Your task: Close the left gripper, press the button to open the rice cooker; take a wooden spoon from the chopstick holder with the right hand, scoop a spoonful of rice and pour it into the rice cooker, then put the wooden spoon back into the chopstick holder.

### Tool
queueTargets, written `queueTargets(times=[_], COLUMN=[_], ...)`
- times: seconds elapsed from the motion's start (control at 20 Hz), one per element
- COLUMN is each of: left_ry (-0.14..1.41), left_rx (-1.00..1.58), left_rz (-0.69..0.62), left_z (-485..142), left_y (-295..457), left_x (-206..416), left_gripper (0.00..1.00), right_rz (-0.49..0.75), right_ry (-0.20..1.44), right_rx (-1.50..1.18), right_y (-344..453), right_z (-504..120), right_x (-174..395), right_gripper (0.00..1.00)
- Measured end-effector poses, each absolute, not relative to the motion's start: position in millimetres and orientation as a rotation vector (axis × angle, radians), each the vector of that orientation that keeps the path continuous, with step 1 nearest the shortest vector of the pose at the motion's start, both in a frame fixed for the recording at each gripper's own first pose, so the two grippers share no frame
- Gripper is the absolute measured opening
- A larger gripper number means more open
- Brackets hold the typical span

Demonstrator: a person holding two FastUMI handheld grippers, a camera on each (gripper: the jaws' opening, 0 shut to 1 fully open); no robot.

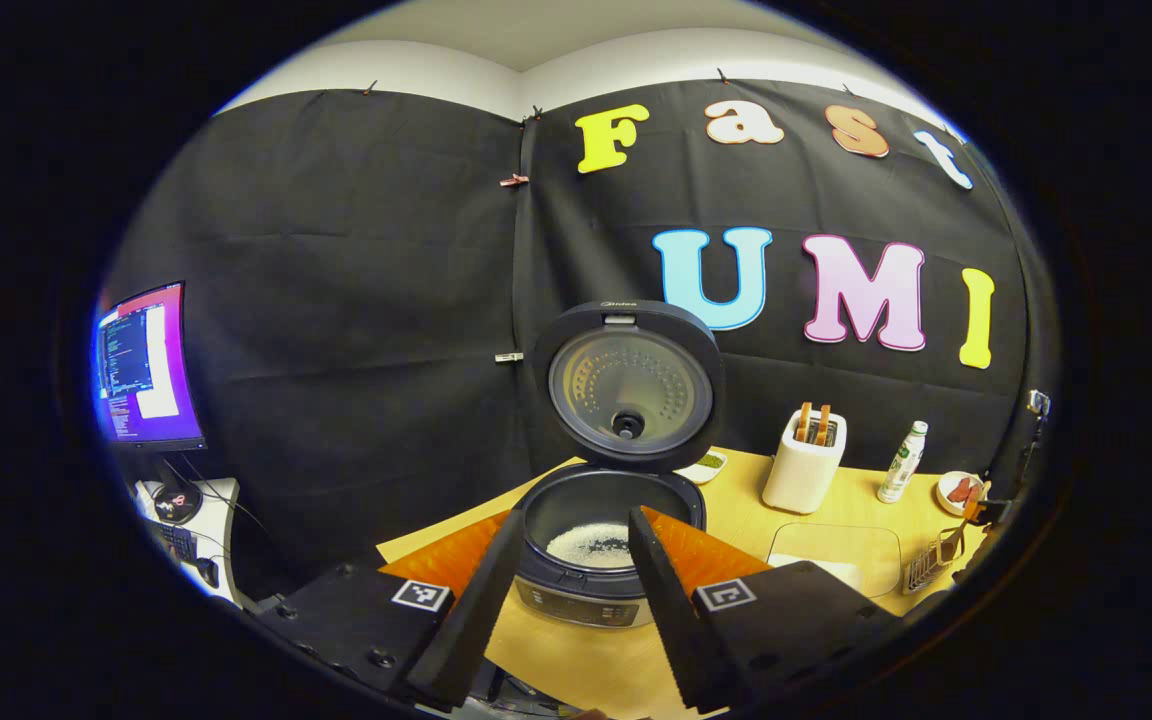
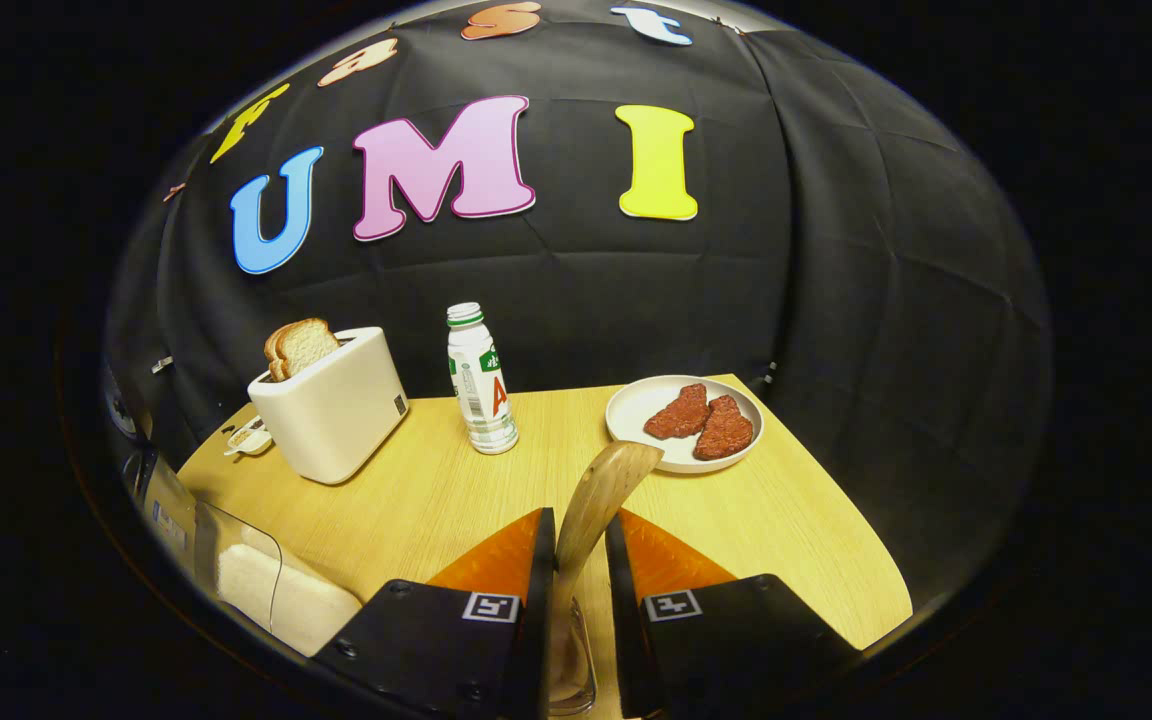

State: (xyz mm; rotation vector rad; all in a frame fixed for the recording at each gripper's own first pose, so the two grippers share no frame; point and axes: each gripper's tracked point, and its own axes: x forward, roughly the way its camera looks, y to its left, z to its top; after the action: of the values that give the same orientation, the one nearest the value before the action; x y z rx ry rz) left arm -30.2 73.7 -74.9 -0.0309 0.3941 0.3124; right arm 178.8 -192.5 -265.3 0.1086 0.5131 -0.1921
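Note:
The rice cooker (image 1: 591, 590) stands with its lid (image 1: 628, 385) raised upright, and white rice (image 1: 591, 545) lies in the bottom of its pot. My left gripper (image 1: 576, 520) hovers just in front of the cooker, open, with nothing between its fingers. My right gripper (image 2: 581, 520) is shut on the handle of the wooden spoon (image 2: 608, 485), whose bowl points up and away over the table. At the table's far right stands the wire chopstick holder (image 1: 926, 568), with the right gripper (image 1: 986, 510) just above it. A clear container of rice (image 2: 271, 595) sits beside it.
A white toaster (image 2: 331, 405) holding bread, a small bottle (image 2: 481, 385) and a plate (image 2: 636, 405) with two red pieces stand along the back of the wooden table (image 2: 416, 500). A small dish (image 1: 708, 463) sits behind the cooker. A monitor (image 1: 146, 365) stands off the table, left.

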Motion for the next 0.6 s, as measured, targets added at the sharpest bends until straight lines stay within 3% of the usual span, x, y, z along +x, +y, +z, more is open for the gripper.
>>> queueTargets(times=[0.05,0.1,0.15,0.35,0.6], left_ry=[0.397,0.401,0.401,0.395,0.381], left_rx=[-0.030,-0.029,-0.026,-0.004,-0.016], left_rz=[0.310,0.305,0.302,0.287,0.269], left_z=[-75,-77,-77,-75,-74], left_y=[73,71,71,70,78], left_x=[-31,-33,-33,-35,-33], left_gripper=[0.75,0.75,0.75,0.75,0.75], right_rz=[-0.195,-0.175,-0.166,-0.121,-0.162], right_ry=[0.519,0.519,0.517,0.497,0.413], right_rx=[0.117,0.137,0.141,0.077,0.074], right_y=[-192,-187,-182,-163,-161], right_z=[-264,-264,-260,-242,-208], right_x=[179,181,179,169,155], right_gripper=[0.24,0.26,0.18,0.14,0.09])
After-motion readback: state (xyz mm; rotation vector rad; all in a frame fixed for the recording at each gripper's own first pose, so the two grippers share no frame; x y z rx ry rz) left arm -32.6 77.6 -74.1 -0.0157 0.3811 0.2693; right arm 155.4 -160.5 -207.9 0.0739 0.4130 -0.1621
